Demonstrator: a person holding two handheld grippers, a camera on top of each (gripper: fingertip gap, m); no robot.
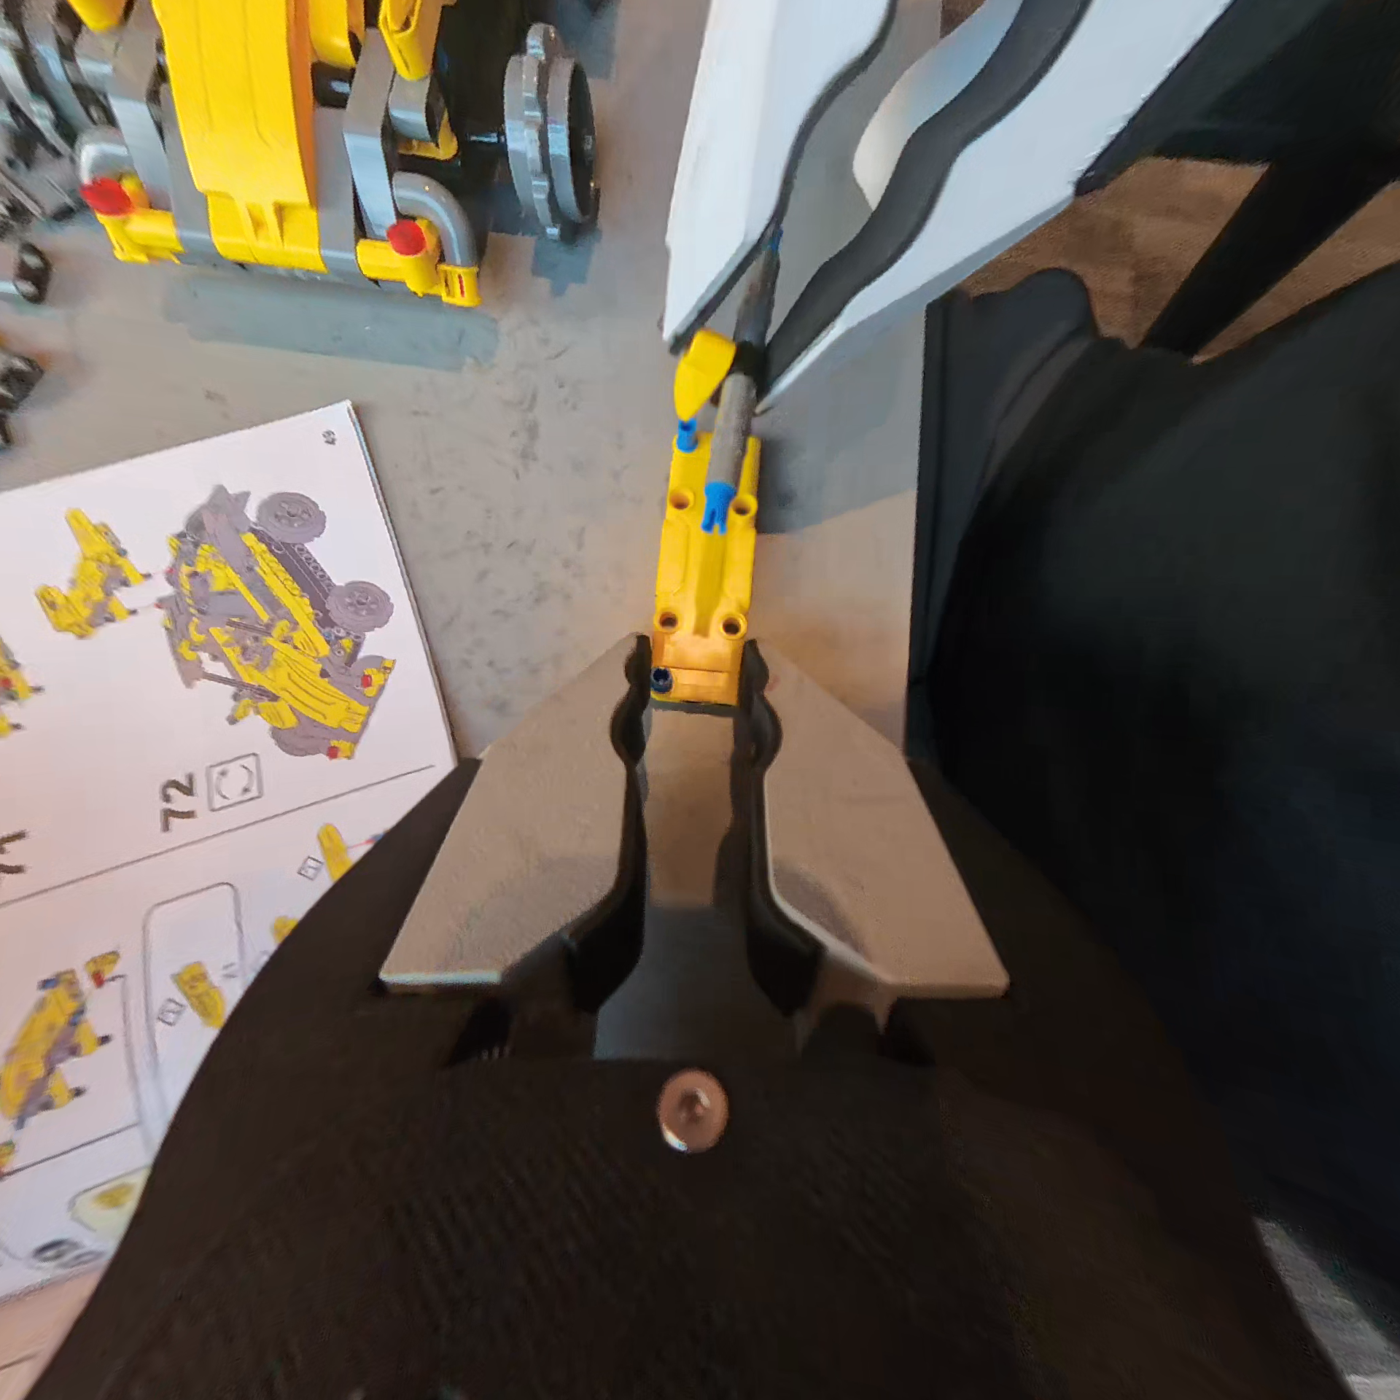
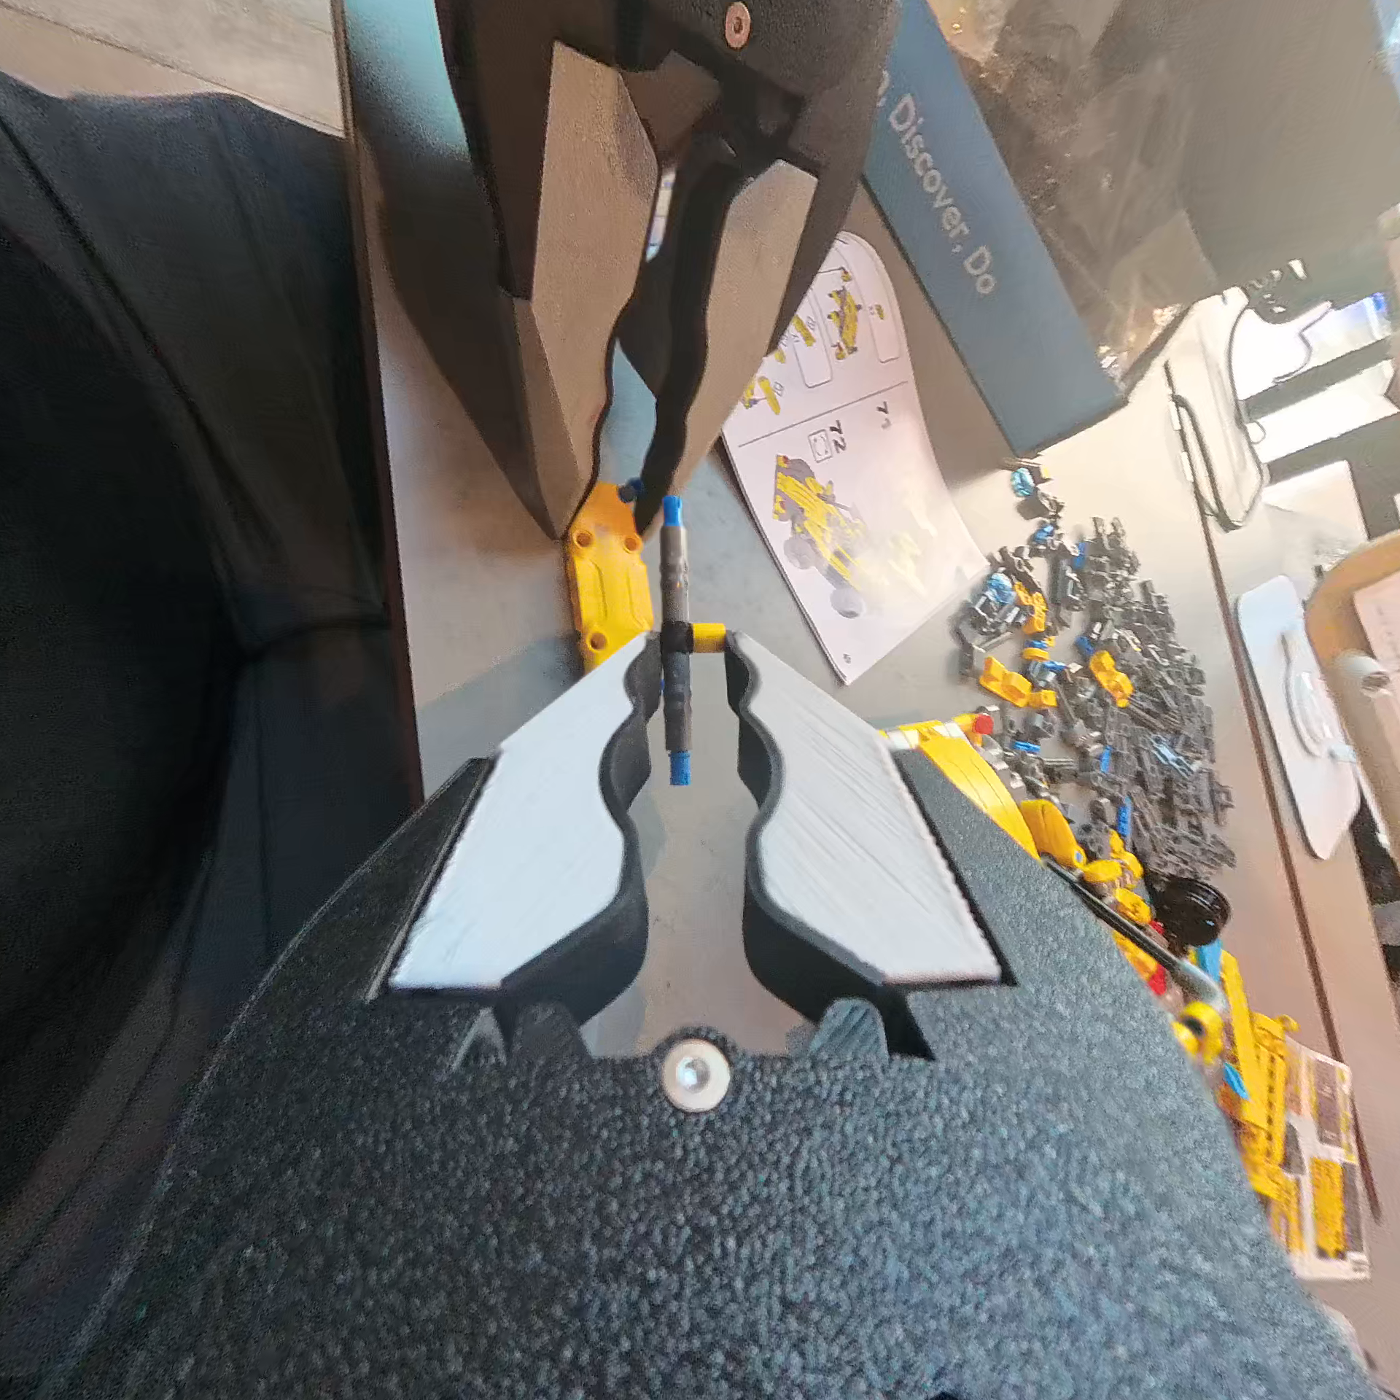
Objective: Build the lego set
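Observation:
My left gripper [image 1: 695, 659] is shut on one end of a yellow brick panel [image 1: 704, 560] with round holes and blue pins, held above the grey table [image 1: 530, 492]. My right gripper [image 2: 691, 644], with white fingers, is shut on a grey axle [image 2: 674, 576] at its black and yellow cross connector [image 2: 708, 638]; blue pins cap both axle ends. The axle [image 1: 735, 424] lies along the panel's top face and touches it. In the right wrist view the left gripper [image 2: 606, 515] comes in from above holding the panel [image 2: 606, 583]. In the left wrist view the right gripper [image 1: 723, 364] comes in from above.
A yellow and grey brick vehicle [image 1: 250, 151] stands at the far left. An open instruction booklet [image 1: 189, 644] lies left of the grippers. A pile of loose pieces [image 2: 1098, 682] and a blue-grey box [image 2: 977, 250] lie beyond. A person's dark clothing [image 1: 1174, 682] borders the table edge. The tips of one gripper are about 6 cm away from the tips of the other.

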